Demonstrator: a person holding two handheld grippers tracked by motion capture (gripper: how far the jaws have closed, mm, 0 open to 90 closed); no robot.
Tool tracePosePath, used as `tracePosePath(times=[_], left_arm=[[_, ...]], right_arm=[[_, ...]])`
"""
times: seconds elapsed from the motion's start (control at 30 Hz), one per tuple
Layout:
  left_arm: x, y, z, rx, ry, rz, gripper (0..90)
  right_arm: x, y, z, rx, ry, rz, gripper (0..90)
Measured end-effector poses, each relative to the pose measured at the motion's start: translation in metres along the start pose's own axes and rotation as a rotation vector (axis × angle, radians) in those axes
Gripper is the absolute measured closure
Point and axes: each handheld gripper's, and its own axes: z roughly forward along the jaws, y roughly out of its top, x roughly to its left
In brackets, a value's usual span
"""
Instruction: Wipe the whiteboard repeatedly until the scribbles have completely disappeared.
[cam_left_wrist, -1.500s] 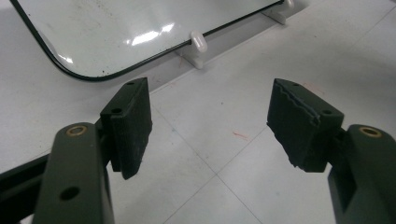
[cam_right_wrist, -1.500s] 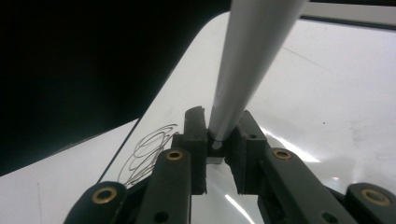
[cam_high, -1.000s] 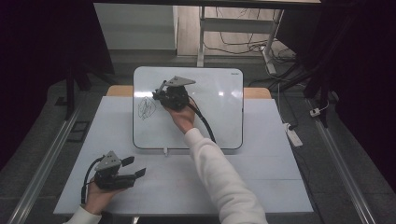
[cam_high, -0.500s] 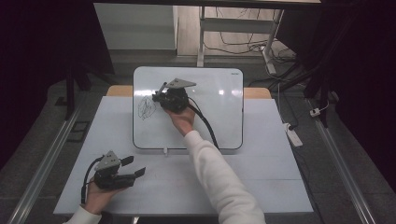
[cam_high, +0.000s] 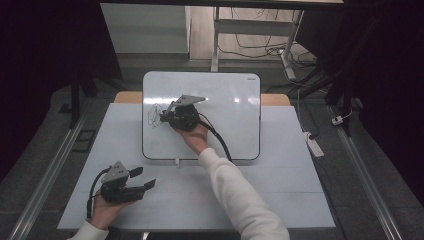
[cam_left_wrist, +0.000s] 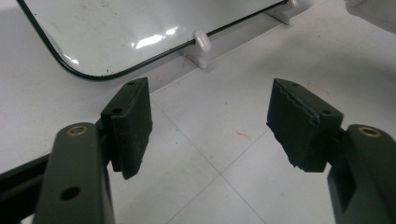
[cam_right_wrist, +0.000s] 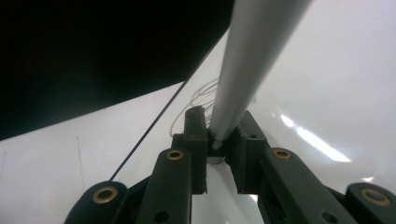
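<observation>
A whiteboard (cam_high: 235, 107) lies on the white bench (cam_high: 280, 195), its far edge reaching past the far edge of the bench, its near edge about halfway across, with a small white clip (cam_high: 176, 161) at the middle of that near edge. The right gripper (cam_high: 167, 117) is held over the left part of the whiteboard, its jaws together and clamped on a grey marker (cam_right_wrist: 247, 65); in the right gripper view the marker runs up from between the jaws and out at the top, and its lower end sits pinched between the pads. Just left of this gripper, near the left edge of the whiteboard, there is a dark scribble (cam_high: 152, 114) on the white surface. The person's right hand (cam_high: 192, 137) grips the gripper from the near side, the white sleeve (cam_high: 240, 195) coming in from the bottom, and a black cable (cam_high: 220, 142) trails back across the whiteboard. The left gripper (cam_high: 145, 179) rests in the person's left hand (cam_high: 102, 207) near the near left corner of the bench, well apart from the whiteboard, pointing right; its jaws stand wide apart with nothing between them, and in the left gripper view the bare bench shows in the gap, with the rounded near corner of the whiteboard (cam_left_wrist: 93, 42) and the clip (cam_left_wrist: 203, 39) beyond
</observation>
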Motion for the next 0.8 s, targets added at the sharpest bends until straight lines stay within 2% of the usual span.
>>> tracePosePath(times=[0.03,0.1,0.2,0.23,0.3,0.37,0.4,0.43,0.5,0.57,0.6,0.67,0.73,0.77,0.8], left_arm=[[0.000,0.000,0.000,-0.001,0.001,0.000,31.6],[0.000,0.000,0.000,-0.004,0.001,0.000,31.6],[0.000,0.001,0.001,-0.001,-0.003,0.000,31.7],[0.001,0.001,0.002,0.001,-0.004,-0.001,31.7],[0.000,0.001,0.001,0.000,-0.003,0.000,31.7],[-0.001,0.000,0.000,-0.002,-0.001,0.001,31.7],[-0.001,0.000,0.000,-0.004,0.000,0.002,31.7],[-0.001,0.000,0.000,-0.004,-0.001,0.002,31.6],[-0.001,0.001,0.002,-0.001,-0.005,0.000,31.7],[0.000,0.002,0.003,0.001,-0.011,-0.003,31.7],[0.000,0.002,0.003,0.000,-0.011,-0.004,31.7],[0.000,0.001,0.002,-0.001,-0.008,-0.001,31.7],[-0.001,0.001,0.001,-0.006,-0.005,0.000,31.7],[-0.001,0.001,0.000,-0.010,-0.005,-0.001,31.7],[-0.001,0.001,0.000,-0.010,-0.005,-0.001,31.7]], right_arm=[[-0.007,0.002,-0.006,-0.040,-0.042,0.024,77.7],[-0.010,0.003,-0.009,-0.052,-0.060,0.031,77.7],[-0.003,-0.004,-0.006,-0.051,-0.038,0.043,77.7],[0.008,-0.013,0.000,-0.021,0.007,0.031,77.7],[0.009,-0.015,0.000,-0.026,0.004,0.020,77.7],[0.006,-0.014,-0.002,-0.036,0.000,0.031,77.7],[0.000,-0.010,-0.007,-0.069,-0.042,0.044,77.7],[-0.001,-0.009,-0.008,-0.077,-0.055,0.048,77.7],[0.004,-0.010,-0.004,-0.072,-0.043,0.056,77.7],[0.015,-0.017,0.006,-0.035,0.001,0.041,77.7],[0.015,-0.017,0.006,-0.035,0.001,0.041,77.7],[0.024,-0.020,0.010,-0.017,0.005,0.001,77.7],[0.019,-0.017,0.007,-0.031,-0.007,0.012,77.7],[0.011,-0.013,0.000,-0.064,-0.049,0.038,77.7],[0.011,-0.013,0.000,-0.064,-0.049,0.038,77.7]])
